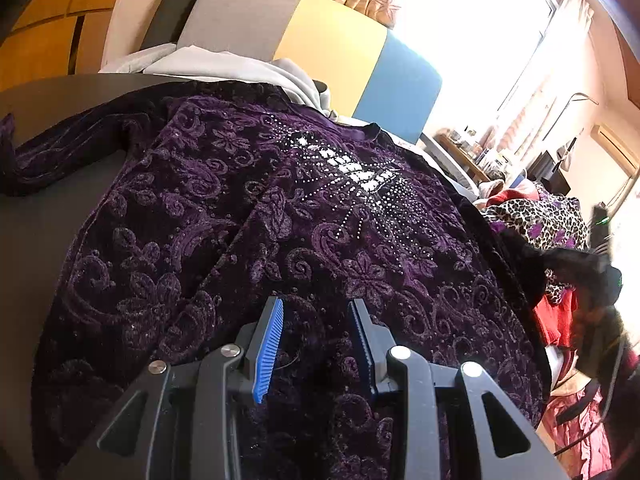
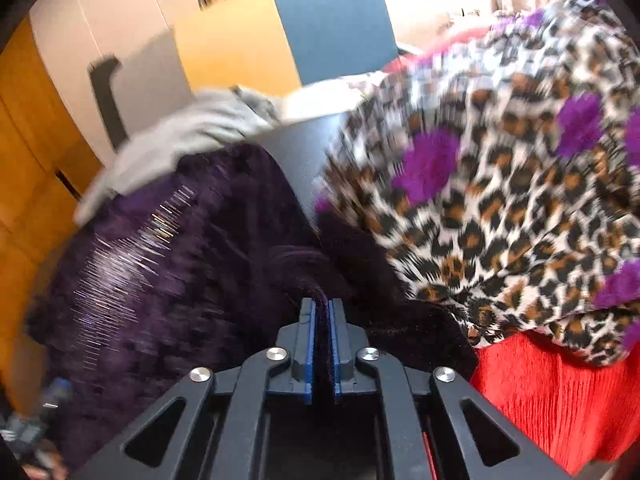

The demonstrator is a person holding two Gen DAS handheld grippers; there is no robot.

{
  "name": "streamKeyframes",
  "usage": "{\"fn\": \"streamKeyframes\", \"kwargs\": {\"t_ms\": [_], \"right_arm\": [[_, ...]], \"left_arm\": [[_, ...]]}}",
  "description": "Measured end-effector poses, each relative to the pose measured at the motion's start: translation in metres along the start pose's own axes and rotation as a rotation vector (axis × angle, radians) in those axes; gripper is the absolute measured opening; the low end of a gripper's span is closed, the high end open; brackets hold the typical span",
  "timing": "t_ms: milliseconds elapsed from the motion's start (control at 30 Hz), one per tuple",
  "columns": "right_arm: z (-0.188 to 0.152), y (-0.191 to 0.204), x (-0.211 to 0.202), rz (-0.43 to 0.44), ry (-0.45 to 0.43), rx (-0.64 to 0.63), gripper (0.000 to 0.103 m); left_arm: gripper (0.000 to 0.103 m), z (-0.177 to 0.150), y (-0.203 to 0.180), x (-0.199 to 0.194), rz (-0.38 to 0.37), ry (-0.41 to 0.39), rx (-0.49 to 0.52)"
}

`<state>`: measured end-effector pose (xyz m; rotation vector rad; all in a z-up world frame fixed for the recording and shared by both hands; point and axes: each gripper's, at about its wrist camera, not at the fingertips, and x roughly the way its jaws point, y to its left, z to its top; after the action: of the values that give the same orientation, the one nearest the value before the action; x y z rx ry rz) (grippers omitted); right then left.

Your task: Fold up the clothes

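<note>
A dark purple velvet top (image 1: 248, 216) with a rhinestone pattern lies spread on a dark table (image 1: 36, 240), its neckline toward the far side. My left gripper (image 1: 316, 308) is open just above the top's lower part, with nothing between its blue pads. In the right wrist view the same purple top (image 2: 168, 264) shows blurred. My right gripper (image 2: 322, 308) is shut on a fold of the purple top, with dark velvet pinched between the pads, at the garment's right side.
A grey garment (image 1: 224, 68) lies at the table's far edge. A leopard-print garment with purple spots (image 2: 500, 184) and red cloth (image 2: 560, 400) are piled to the right. A grey, yellow and blue headboard (image 1: 320, 44) stands behind the table.
</note>
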<state>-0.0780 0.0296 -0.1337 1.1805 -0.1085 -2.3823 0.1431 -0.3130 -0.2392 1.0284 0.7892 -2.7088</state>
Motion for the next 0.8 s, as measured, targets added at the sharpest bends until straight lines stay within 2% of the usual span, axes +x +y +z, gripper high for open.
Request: {"fn": "streamKeyframes", "kwargs": {"t_ms": [133, 267, 367, 433, 500, 533, 567, 633, 667, 700, 733, 800], "right_arm": [[0.039, 0.021, -0.035, 0.112, -0.105, 0.02, 0.006], [0.092, 0.054, -0.044, 0.22, -0.198, 0.034, 0.006], [0.111, 0.103, -0.031, 0.336, -0.217, -0.008, 0.006], [0.103, 0.143, -0.016, 0.377, -0.196, -0.101, 0.008], [0.085, 0.174, 0.001, 0.474, -0.125, -0.161, 0.011], [0.073, 0.179, 0.009, 0.493, -0.088, -0.162, 0.016], [0.062, 0.182, 0.017, 0.509, -0.051, -0.158, 0.02], [0.038, 0.188, 0.033, 0.539, 0.022, -0.151, 0.046], [0.027, 0.191, 0.04, 0.554, 0.059, -0.148, 0.052], [0.018, 0.184, 0.043, 0.541, 0.071, -0.137, 0.057], [0.01, 0.175, 0.046, 0.525, 0.081, -0.125, 0.057], [-0.004, 0.152, 0.055, 0.487, 0.111, -0.099, 0.057]], "left_arm": [[0.034, 0.0, 0.003, 0.001, -0.015, -0.009, -0.021], [0.034, -0.001, 0.004, 0.001, -0.023, -0.014, -0.03], [0.034, -0.001, 0.005, 0.002, -0.03, -0.016, -0.035], [0.034, -0.001, 0.006, 0.002, -0.036, -0.014, -0.041], [0.034, 0.0, 0.008, 0.002, -0.043, -0.011, -0.045], [0.034, 0.0, 0.008, 0.002, -0.048, -0.009, -0.045], [0.034, 0.001, 0.009, 0.002, -0.052, -0.008, -0.046], [0.034, 0.003, 0.01, 0.002, -0.059, 0.004, -0.05], [0.034, 0.005, 0.01, 0.001, -0.062, 0.016, -0.055], [0.034, 0.01, 0.01, 0.001, -0.062, 0.036, -0.07], [0.035, 0.015, 0.01, 0.001, -0.062, 0.058, -0.086], [0.036, 0.029, 0.009, -0.003, -0.069, 0.045, -0.085]]}}
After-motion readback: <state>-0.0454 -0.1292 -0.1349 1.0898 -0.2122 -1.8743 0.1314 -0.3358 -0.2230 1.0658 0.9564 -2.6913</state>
